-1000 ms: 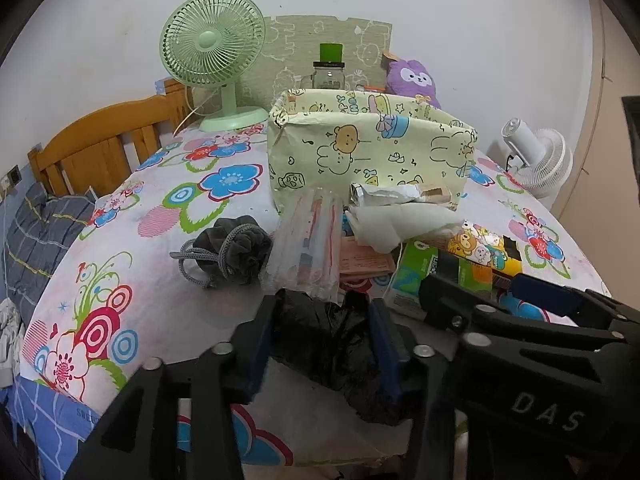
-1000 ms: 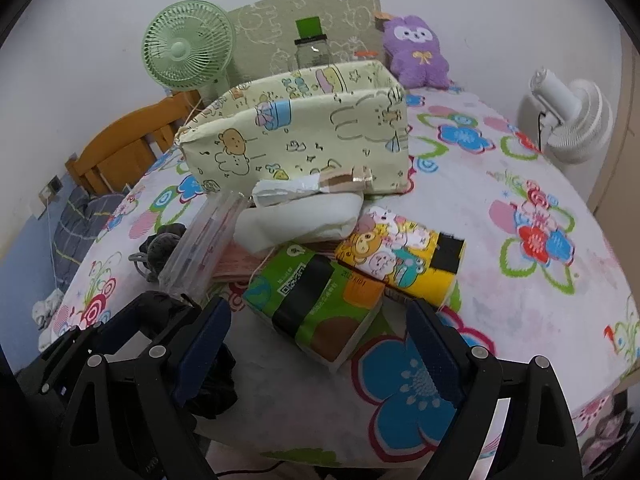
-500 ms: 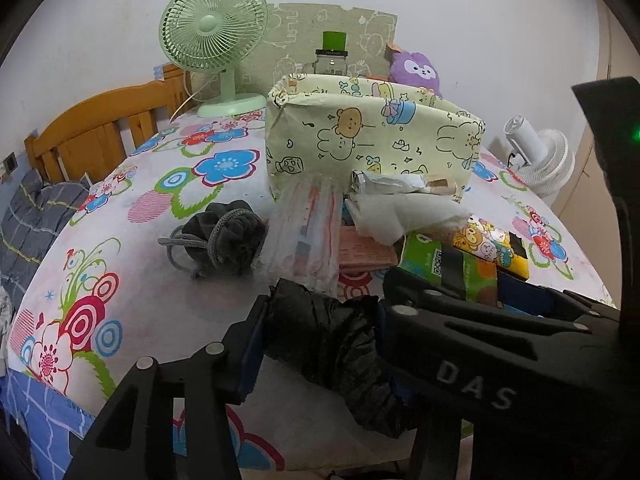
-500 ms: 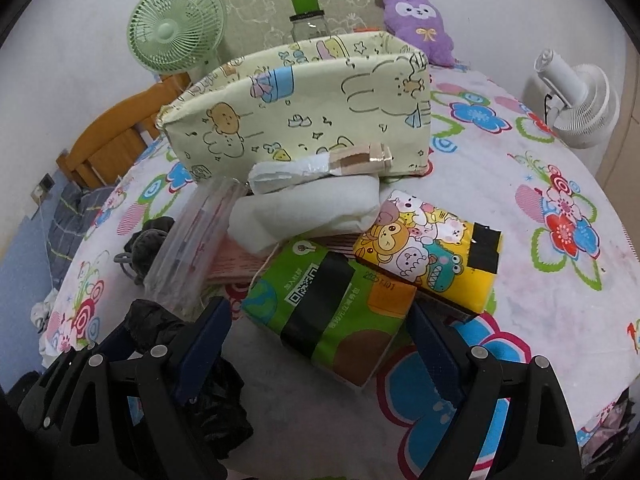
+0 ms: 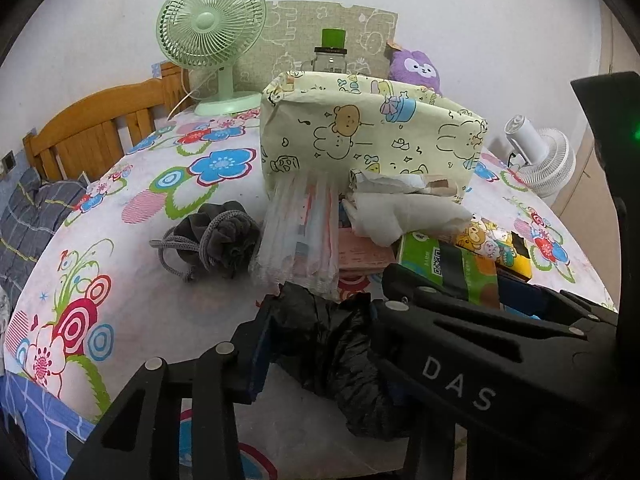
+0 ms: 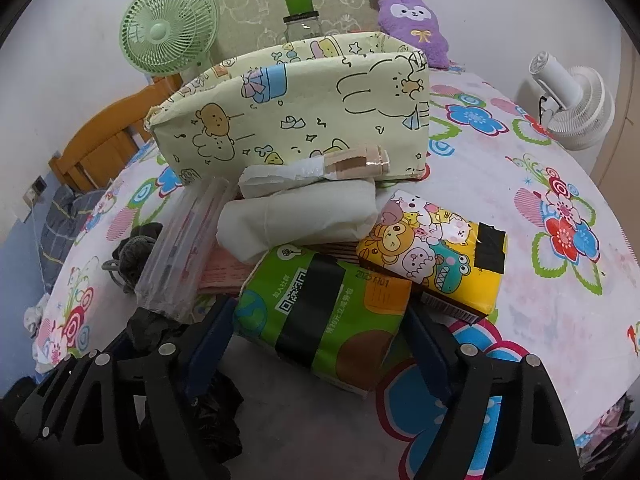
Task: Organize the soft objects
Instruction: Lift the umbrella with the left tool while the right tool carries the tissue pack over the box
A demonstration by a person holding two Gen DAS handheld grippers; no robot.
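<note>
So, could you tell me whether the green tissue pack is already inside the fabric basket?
No, the green tissue pack lies on the table in front of the fabric basket.

Your left wrist cam sits low at the near edge of the table (image 5: pixel 168 320), tilted down and looking across it toward the wall, close enough that the black bag (image 5: pixel 332 344) fills the foreground. Your right cam sits just beside it, aimed the same way, right on top of the green tissue pack (image 6: pixel 324 312). Both catch the cartoon-print box (image 5: pixel 372 132) and green fan (image 6: pixel 170 34).
</note>
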